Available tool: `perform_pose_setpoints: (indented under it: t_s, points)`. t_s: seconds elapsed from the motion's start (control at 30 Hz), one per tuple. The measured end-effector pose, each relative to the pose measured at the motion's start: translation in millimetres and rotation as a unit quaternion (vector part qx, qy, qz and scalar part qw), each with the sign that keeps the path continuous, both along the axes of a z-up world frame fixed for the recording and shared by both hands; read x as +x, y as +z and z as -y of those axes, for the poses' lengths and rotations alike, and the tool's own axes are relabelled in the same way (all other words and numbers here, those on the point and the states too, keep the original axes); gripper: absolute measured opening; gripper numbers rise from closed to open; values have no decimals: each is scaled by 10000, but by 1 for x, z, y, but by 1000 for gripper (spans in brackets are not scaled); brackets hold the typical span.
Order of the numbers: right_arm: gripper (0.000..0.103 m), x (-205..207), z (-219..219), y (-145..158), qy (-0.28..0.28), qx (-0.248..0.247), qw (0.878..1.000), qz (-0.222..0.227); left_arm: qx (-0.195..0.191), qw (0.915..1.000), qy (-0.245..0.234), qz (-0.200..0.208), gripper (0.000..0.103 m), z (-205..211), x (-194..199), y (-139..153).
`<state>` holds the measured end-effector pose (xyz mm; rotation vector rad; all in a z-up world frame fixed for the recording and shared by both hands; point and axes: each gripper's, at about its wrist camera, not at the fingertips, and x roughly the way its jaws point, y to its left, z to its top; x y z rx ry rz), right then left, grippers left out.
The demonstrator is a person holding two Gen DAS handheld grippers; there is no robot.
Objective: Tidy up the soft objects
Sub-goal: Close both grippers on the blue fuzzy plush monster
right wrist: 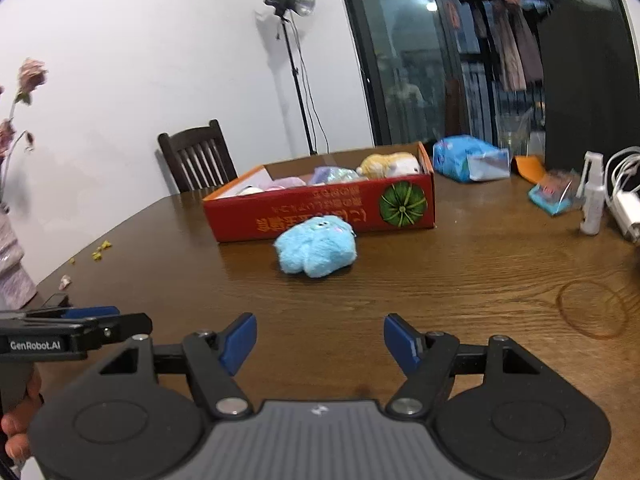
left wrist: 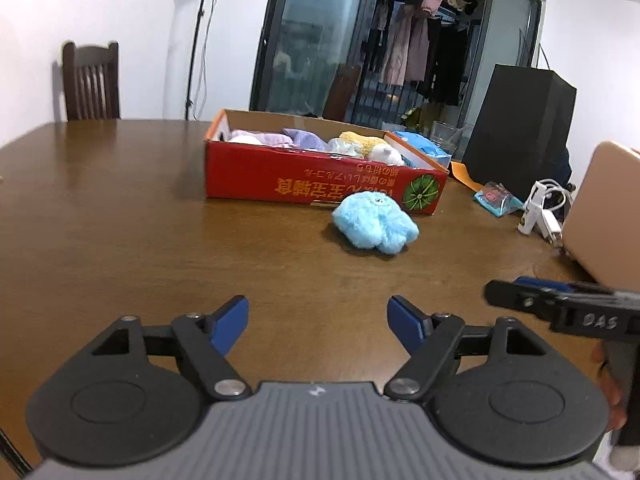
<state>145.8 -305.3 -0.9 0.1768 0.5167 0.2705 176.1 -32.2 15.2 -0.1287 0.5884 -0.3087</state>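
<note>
Currently both the left gripper (left wrist: 318,322) and right gripper (right wrist: 320,340) have jaws wide apart and empty, blue plush (right wrist: 315,246) lying on the table (right wrist: 460,280) just before the red box (right wrist: 320,216); risk: shallow pinch slips off fur.

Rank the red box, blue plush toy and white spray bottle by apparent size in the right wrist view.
1. red box
2. blue plush toy
3. white spray bottle, smallest; the fisheye edge distorts it, yet the gap is clear.
</note>
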Motion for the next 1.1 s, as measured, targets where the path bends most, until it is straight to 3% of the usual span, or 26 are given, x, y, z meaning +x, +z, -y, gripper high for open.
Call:
perform_pose_setpoints:
  t_s: [0.17,0.3,0.37,0.47,0.63,1.1]
  points:
    - [62,63,4,-1,53,179,9997,-165,-310,9987,-252,-315,63,17,62,0]
    - [58,119,4,0,184,372,9986,-340,-473,9962,-604,-422,57,34,113,-4]
    - [53,145,3,-2,277,464,9975,-454,-508,9947,-657,-608,44,38,138,-10]
    - [36,171,0,-12,400,625,9948,-696,-769,9907,-804,-779,35,38,161,-22]
    - [34,175,5,-23,534,906,9922,-666,-1102,9862,-955,-780,35,30,165,-36]
    - [34,176,8,-26,606,969,9914,-630,-1044,9872,-974,-709,34,33,166,-35]
